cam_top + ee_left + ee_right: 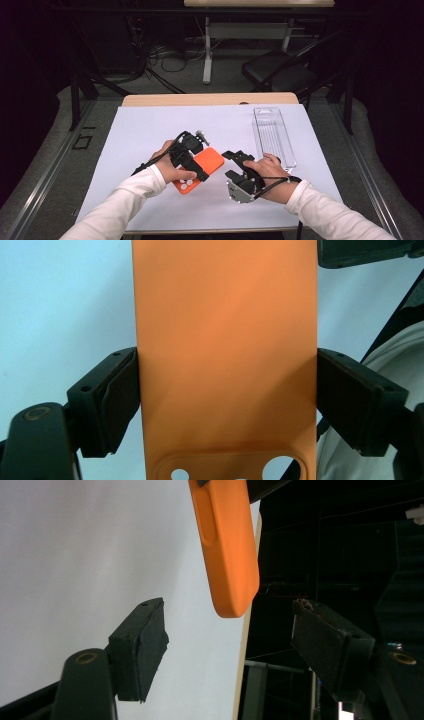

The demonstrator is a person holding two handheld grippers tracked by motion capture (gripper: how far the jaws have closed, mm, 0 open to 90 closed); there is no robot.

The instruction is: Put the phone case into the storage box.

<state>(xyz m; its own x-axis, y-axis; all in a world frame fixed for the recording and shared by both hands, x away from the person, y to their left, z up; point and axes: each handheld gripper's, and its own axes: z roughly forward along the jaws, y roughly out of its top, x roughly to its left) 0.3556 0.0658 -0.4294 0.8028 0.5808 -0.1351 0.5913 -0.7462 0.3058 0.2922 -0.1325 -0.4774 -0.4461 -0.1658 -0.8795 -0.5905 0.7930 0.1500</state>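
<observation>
Landmark: orange phone case, lying over the white sheet that covers the table.

Nearest the person: two forearms in white sleeves come in from the near edge of the sheet.

Left gripper: at the case's near-left, jaws pinching the case across its width. In the left gripper view both pads press flat on the case's long edges; the camera cut-out with its round holes sits at the near end, between the jaws.

Right gripper: just right of the case, not touching it. Jaws spread. In the right gripper view the case's rounded far end hangs ahead of and above the gap, clear of both pads.

Farther: clear plastic tray, right of the case and beyond the right gripper, lengthwise along the sheet's right side.

Farthest: wooden table edge, then a dark chair on the floor.
</observation>
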